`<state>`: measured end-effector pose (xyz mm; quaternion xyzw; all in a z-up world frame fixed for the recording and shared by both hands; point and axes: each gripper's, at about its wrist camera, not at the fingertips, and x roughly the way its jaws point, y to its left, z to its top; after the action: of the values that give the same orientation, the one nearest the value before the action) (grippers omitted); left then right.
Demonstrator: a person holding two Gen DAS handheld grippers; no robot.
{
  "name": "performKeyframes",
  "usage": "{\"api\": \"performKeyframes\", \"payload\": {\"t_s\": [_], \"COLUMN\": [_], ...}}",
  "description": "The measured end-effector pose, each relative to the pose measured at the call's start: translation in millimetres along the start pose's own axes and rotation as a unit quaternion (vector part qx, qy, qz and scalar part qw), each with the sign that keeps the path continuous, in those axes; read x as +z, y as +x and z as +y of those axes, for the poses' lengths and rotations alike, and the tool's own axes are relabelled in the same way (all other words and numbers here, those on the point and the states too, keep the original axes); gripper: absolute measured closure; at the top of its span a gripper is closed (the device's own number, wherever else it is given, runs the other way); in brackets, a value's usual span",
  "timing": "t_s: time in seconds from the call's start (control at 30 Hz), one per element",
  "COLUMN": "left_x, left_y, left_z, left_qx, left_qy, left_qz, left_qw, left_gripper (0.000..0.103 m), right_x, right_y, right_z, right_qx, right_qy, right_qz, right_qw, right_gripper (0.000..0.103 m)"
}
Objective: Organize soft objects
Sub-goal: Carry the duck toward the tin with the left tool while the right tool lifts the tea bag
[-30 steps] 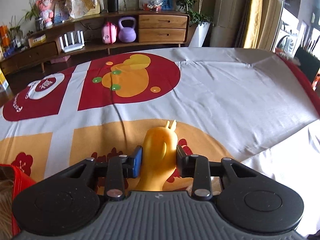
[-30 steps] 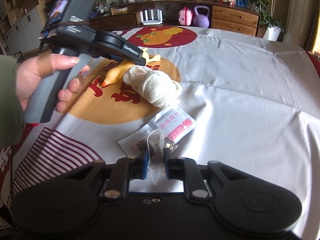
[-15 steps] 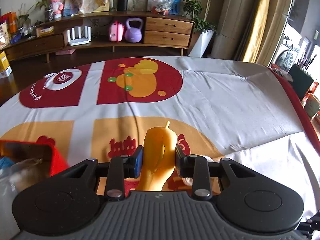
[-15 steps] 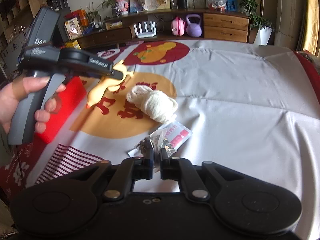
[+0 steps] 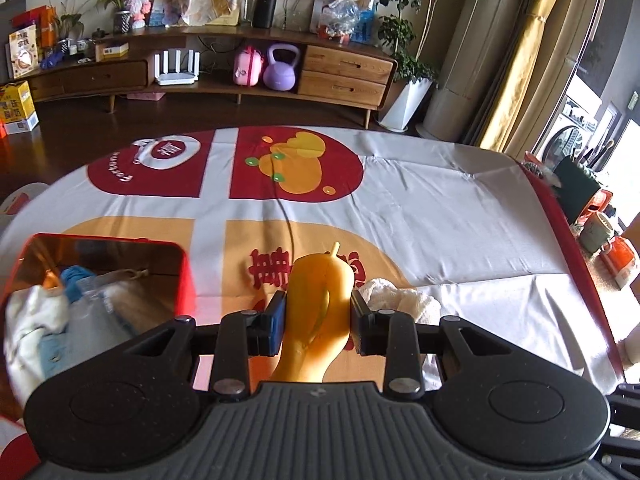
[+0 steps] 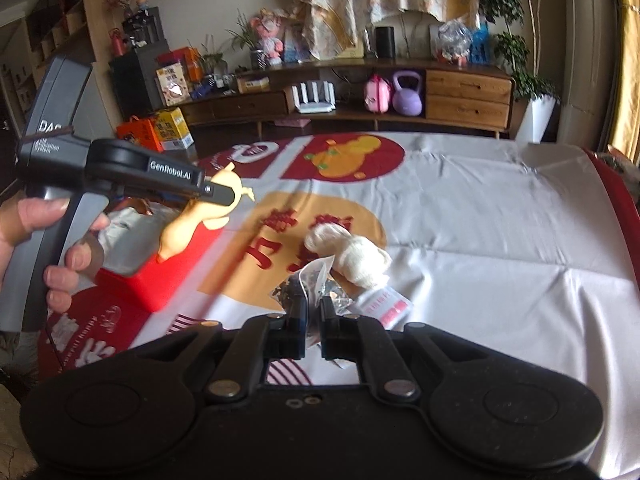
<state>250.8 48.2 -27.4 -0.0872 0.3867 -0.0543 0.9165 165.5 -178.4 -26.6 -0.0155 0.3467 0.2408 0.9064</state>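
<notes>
Two hand-held grippers are seen above a table draped in a grey, red and orange cloth (image 5: 460, 208). One yellow rubber chicken (image 5: 320, 304) is clamped between the pads of the left gripper (image 5: 318, 316), lifted clear of the cloth and held just right of one red box (image 5: 186, 276), in which several soft items, white and blue, are already piled. The left gripper's body, grasped by a hand (image 6: 60, 248), is marked "GenRobot.AI"; "DAS" can be read on its rear housing. The right gripper (image 6: 313, 318) is pinched nearly shut on one clear crinkled packet (image 6: 312, 280), raised above the table. Just beyond it, one rolled white cloth bundle (image 6: 352, 252) is left lying on the tablecloth, with one small red-and-white sachet (image 6: 386, 306) beside it; its print cannot be read.
</notes>
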Motion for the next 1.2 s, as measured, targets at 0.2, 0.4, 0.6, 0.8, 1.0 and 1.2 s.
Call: {"api": "performKeyframes", "payload": {"t_s": [0.2,0.4,0.6,0.8,1.0,1.2], "left_x": [-7,-15,-25,-37,-45,-49], "left_y": [-33,-64,-84,-87,-83,-86], "left_z": [14,36,61,81,92,94], "left_qx": [0.013,0.026,0.042,0.048,0.051,0.053], "left_qy": [-0.01,-0.022,-0.028,-0.037,-0.044,-0.043], "left_qz": [-0.008,-0.018,-0.026,-0.02,-0.01,-0.011], "left_qw": [0.9998,0.9993,0.9984,0.998,0.9977,0.9976], "left_gripper": [0.071,0.071,0.071,0.071,0.071,0.071], "right_x": [9,19,27,-2,-28,-47], "right_y": [-11,-13,-2,36,63,90], "right_z": [24,48,64,38,38,36], "right_qx": [0.022,0.04,0.039,0.013,0.005,-0.003], "right_qy": [-0.02,-0.036,-0.069,-0.048,-0.047,-0.044], "right_qz": [-0.011,-0.014,-0.012,0.048,0.079,0.114], "right_qw": [1.0,0.998,0.997,0.998,0.996,0.993], "right_gripper": [0.097,0.097,0.088,0.07,0.045,0.055]}}
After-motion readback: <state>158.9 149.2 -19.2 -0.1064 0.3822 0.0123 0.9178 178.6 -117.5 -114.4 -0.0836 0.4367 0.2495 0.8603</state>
